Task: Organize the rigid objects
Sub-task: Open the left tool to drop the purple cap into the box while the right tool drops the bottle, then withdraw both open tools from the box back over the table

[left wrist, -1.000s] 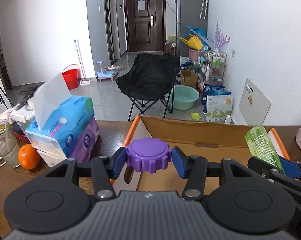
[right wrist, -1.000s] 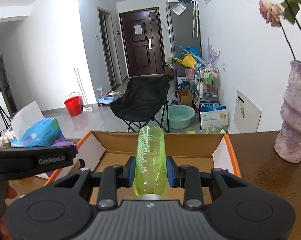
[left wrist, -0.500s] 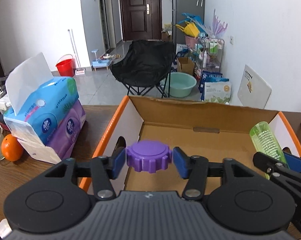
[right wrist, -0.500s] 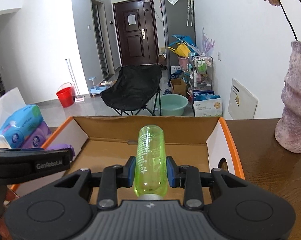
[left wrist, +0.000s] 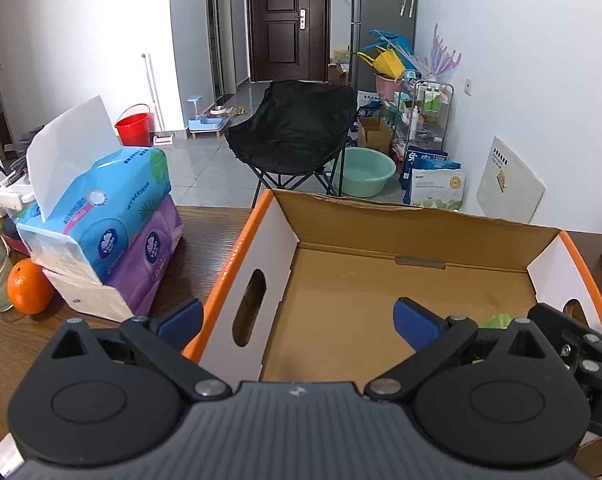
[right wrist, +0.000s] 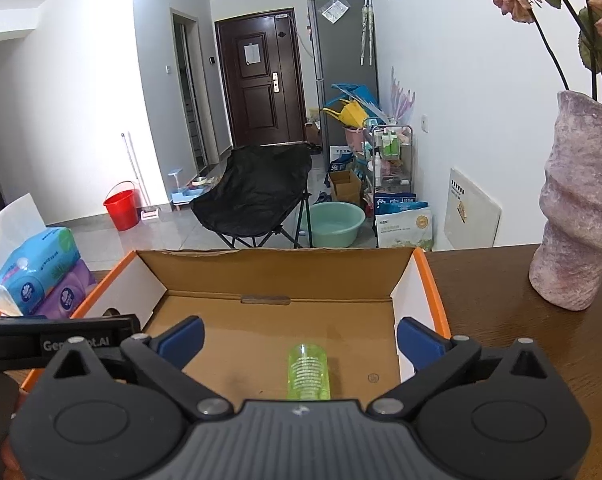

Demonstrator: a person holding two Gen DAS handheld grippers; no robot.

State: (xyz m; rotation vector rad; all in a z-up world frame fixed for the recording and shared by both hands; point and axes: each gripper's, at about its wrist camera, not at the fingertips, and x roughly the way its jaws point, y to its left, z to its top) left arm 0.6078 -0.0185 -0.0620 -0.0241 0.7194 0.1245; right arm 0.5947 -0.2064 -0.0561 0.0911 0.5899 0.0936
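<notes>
Room beyond my wooden table (right wrist: 541, 340): white walls, grey tiled floor.
I see a dark door (right wrist: 261, 80), black folding chair (right wrist: 253, 196), red bucket (right wrist: 120, 208).

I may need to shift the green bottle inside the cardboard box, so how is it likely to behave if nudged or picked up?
The green bottle lies on its side on the cardboard box floor, so a sideways nudge would probably roll it. Its translucent plastic body looks rigid and, apparently empty, fairly light. The smooth round wall might slip between fingers unless gripped across the middle.
</notes>
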